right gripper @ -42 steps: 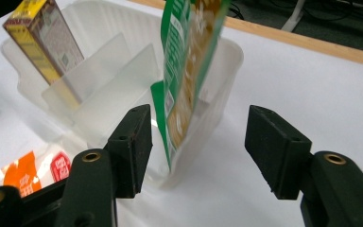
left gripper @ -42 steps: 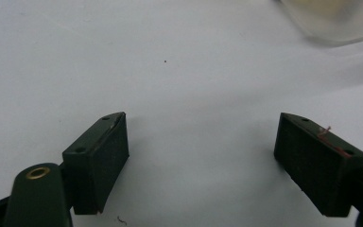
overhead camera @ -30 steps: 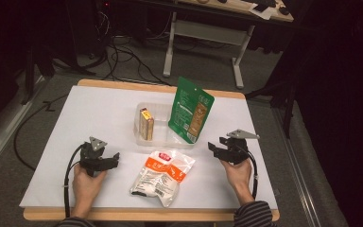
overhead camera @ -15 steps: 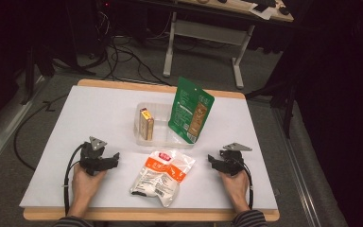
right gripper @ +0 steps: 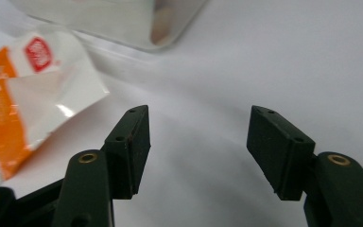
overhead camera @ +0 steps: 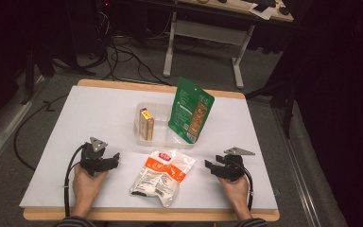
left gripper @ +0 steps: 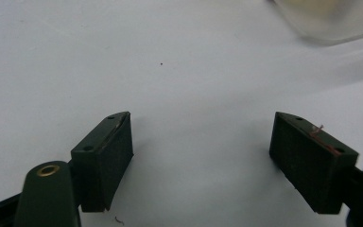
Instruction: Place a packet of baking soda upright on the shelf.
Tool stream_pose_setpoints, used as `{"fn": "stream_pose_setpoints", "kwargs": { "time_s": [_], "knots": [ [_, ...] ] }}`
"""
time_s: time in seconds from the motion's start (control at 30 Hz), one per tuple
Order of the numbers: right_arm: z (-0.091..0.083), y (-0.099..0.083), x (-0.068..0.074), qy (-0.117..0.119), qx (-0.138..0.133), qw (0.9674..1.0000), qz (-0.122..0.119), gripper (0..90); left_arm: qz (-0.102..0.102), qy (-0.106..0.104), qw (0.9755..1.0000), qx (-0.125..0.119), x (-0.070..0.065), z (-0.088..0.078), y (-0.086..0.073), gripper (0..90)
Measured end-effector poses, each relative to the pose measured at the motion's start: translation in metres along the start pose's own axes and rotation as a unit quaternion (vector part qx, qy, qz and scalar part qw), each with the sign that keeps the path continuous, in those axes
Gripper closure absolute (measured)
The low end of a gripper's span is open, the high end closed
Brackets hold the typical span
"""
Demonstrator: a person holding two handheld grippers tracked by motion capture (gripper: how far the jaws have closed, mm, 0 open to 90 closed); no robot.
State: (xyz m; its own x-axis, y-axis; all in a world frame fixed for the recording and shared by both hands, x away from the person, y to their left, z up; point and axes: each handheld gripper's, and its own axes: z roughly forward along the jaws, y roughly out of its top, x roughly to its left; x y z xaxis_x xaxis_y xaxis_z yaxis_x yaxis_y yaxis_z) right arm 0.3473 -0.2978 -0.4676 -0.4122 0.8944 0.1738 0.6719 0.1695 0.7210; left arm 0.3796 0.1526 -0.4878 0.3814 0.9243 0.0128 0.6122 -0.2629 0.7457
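An orange and white pouch (overhead camera: 160,177) lies flat near the table's front, between my two grippers. Behind it, a clear plastic tub (overhead camera: 159,137) holds a narrow yellow-brown box (overhead camera: 146,124) and a green pouch (overhead camera: 191,109) standing upright. My left gripper (overhead camera: 116,160) rests low on the table left of the orange pouch. Its jaws are open over bare white surface in the left gripper view (left gripper: 201,123). My right gripper (overhead camera: 208,166) sits right of the pouch, open and holding nothing (right gripper: 198,116). The pouch's corner (right gripper: 23,94) lies just left of its jaws.
The white table top (overhead camera: 90,118) has a wooden rim. The tub's corner shows blurred at the top of the left gripper view (left gripper: 331,19) and of the right gripper view (right gripper: 123,23). Cables and a metal desk frame (overhead camera: 236,66) stand on the floor beyond.
My right hand has come down toward the table and nearer the front edge, beside the orange pouch. The left hand and the objects have stayed put.
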Motion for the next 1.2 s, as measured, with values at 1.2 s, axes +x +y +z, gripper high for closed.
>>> {"fn": "stream_pose_setpoints", "kwargs": {
  "time_s": [1.2],
  "knots": [
    [0.032, 0.008, 0.058, 0.144, 0.069, 0.9866, 0.035, 38.4, 0.0, 0.001, 1.0, -0.001, 0.0, 0.0, 0.0, 22.5]
  ]
}}
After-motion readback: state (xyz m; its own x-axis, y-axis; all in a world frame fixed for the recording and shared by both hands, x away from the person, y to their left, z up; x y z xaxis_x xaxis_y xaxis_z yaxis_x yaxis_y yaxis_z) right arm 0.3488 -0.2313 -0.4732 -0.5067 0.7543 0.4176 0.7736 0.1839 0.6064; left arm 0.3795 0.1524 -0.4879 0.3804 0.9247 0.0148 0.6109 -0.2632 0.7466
